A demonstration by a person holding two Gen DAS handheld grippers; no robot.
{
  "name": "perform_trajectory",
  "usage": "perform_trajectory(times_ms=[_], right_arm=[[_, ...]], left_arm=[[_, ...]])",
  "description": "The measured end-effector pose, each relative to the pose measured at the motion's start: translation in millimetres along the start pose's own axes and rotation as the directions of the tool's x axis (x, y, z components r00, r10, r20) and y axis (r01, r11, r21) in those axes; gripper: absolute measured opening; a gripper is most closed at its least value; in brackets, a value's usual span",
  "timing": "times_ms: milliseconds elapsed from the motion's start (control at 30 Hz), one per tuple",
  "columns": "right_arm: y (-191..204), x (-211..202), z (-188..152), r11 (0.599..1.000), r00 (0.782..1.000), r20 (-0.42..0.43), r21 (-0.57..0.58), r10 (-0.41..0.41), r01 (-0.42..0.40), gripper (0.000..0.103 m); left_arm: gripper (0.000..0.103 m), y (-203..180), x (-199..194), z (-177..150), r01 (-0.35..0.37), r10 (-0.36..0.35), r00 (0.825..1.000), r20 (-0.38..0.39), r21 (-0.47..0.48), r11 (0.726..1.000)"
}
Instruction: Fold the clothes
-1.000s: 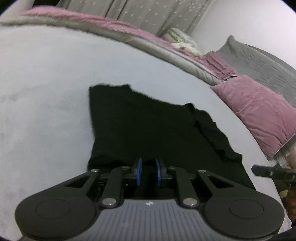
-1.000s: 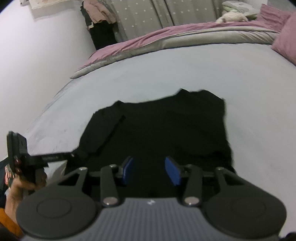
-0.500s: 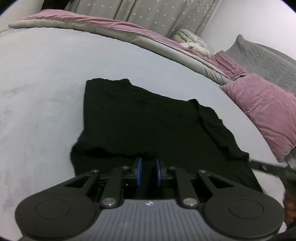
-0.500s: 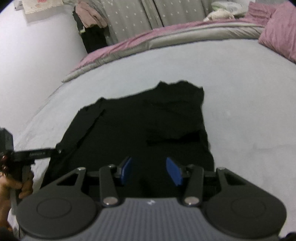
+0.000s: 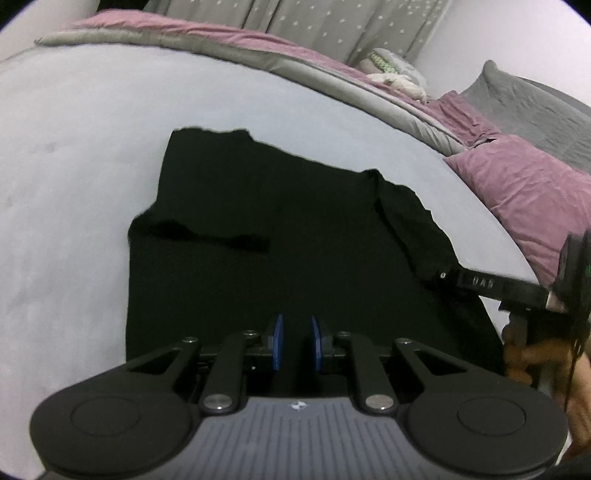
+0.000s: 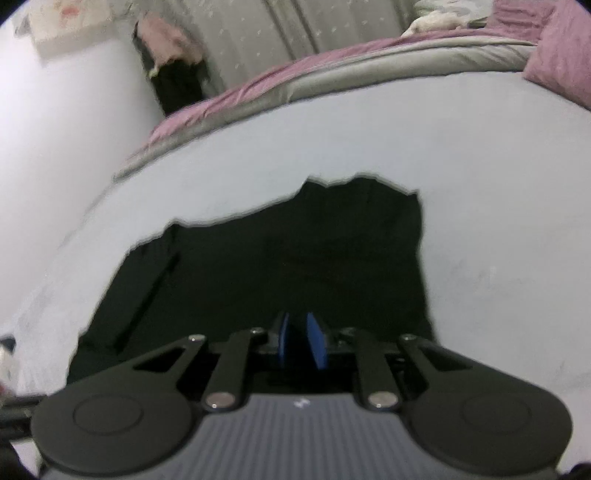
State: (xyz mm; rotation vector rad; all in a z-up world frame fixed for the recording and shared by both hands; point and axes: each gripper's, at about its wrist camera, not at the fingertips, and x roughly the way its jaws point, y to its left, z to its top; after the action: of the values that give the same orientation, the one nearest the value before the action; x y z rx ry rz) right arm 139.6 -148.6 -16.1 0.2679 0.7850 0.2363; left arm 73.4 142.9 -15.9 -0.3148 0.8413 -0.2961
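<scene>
Left wrist view:
- Garment: a black T-shirt (image 5: 280,236) lies spread on the pale grey bedsheet (image 5: 74,184), a sleeve reaching out on the right side of the picture.
- Fold: a thick ridge crosses the shirt's left half, where the cloth is doubled over.
- Your left gripper (image 5: 295,343): the blue pads (image 5: 277,341) stand close together with a narrow gap. Black cloth lies right under and between them, but you cannot tell from this picture whether they pinch it.
- Only seen here: your right gripper (image 5: 443,275) enters from the right edge, its tip at the sleeve's hem, with your right hand (image 5: 532,354) behind it. A mauve pillow (image 5: 535,199), a grey pillow (image 5: 535,110) and a rolled grey and mauve duvet (image 5: 295,66) line the far side.

Right wrist view:
- Garment: the same shirt (image 6: 258,266) fills the middle, blurred; the sleeve lies toward the left.
- Your right gripper (image 6: 302,341): the jaws are closing and the blue pads (image 6: 317,341) are nearly together. Dark cloth sits in the slit between them; a firm grip cannot be confirmed.
- Only seen here: a white wall (image 6: 66,122) on the left, and pink and dark clothes (image 6: 173,62) hanging beside a dotted curtain (image 6: 332,29).
</scene>
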Motion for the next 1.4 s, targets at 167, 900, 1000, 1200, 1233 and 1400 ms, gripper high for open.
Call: perform_trajectory(times_ms=[167, 900, 1000, 1200, 1233, 1400], right_arm=[[11.9, -16.2, -15.3, 0.997, 1.0, 0.018, -0.08, -0.005, 0.007, 0.016], [-15.8, 18.5, 52.4, 0.995, 0.993, 0.058, 0.022, -0.099, 0.098, 0.021], [-15.7, 36.8, 56.9, 0.992, 0.991, 0.032, 0.004, -0.127, 0.127, 0.021], [-9.6, 70.5, 73.1, 0.988, 0.988, 0.024, -0.023, -0.154, 0.155, 0.021], [-9.5, 75.3, 77.5, 0.987, 0.987, 0.024, -0.022, -0.159, 0.159, 0.021], [-12.3, 70.9, 92.2, 0.988, 0.987, 0.04, 0.022, -0.157, 0.156, 0.021]], left_arm=[[0.014, -6.0, -8.7, -9.7, -0.027, 0.026, 1.0, 0.008, 0.02, 0.999], [0.014, -0.8, -12.7, -8.9, 0.049, -0.048, 0.999, 0.014, -0.038, 0.998], [0.014, 0.9, -11.9, -8.4, 0.053, -0.053, 0.999, 0.009, -0.046, 0.998], [0.014, 1.9, -10.4, -7.4, 0.05, -0.05, 0.999, 0.007, -0.05, 0.998], [0.014, 1.8, -10.0, -7.2, 0.047, -0.047, 0.999, 0.006, -0.048, 0.998], [0.014, 3.7, -10.8, -4.4, 0.044, -0.043, 0.999, 0.012, -0.046, 0.998]])
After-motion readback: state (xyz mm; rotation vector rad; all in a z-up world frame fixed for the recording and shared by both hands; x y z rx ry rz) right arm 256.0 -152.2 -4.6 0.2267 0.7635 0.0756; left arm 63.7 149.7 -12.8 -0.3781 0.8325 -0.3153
